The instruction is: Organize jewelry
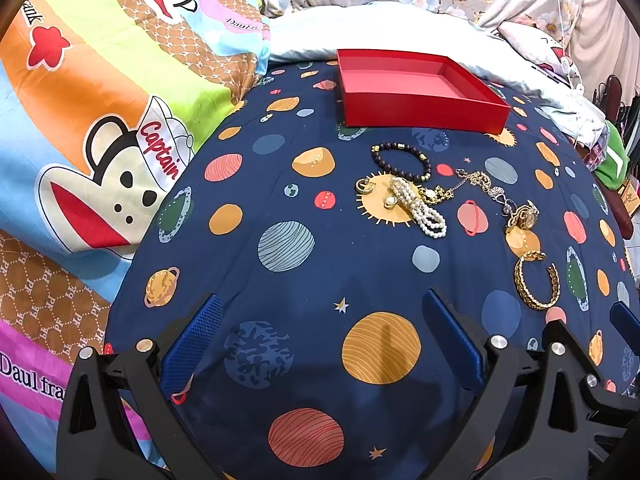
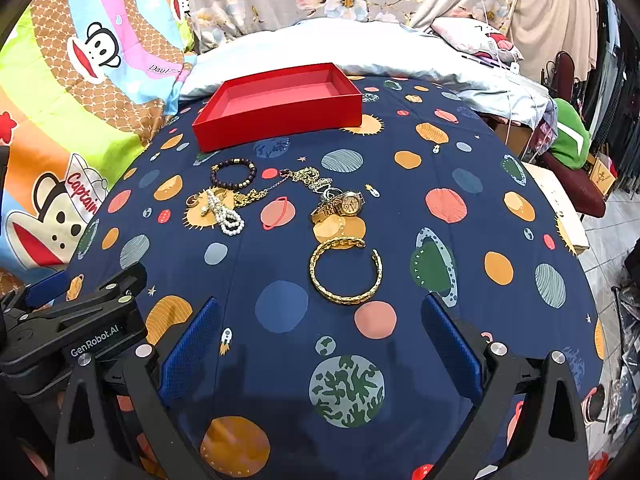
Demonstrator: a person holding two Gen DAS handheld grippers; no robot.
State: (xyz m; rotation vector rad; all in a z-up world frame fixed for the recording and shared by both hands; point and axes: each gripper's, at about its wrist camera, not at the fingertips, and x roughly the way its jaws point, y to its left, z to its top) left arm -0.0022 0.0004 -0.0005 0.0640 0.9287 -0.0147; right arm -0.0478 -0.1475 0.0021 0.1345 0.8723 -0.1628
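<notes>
Navy bedspread: planet print, all the jewelry lies loose on it, nothing sorted yet
Left gripper (image 1: 322, 336): fingers spread wide, empty, hovering low over the bed
Dark bead bracelet (image 2: 233, 173): just in front of the red box (image 2: 280, 118)
Pearl strand (image 2: 225, 212): touching a gold ring and chain (tangled, hard to separate by eye)
Watch (image 2: 344, 204): near the chain's end
Gold bangle (image 2: 346, 272): nearest, probably first pick
Right gripper (image 2: 320, 338): wide open, empty
Hidden: box's near inner floor
</notes>
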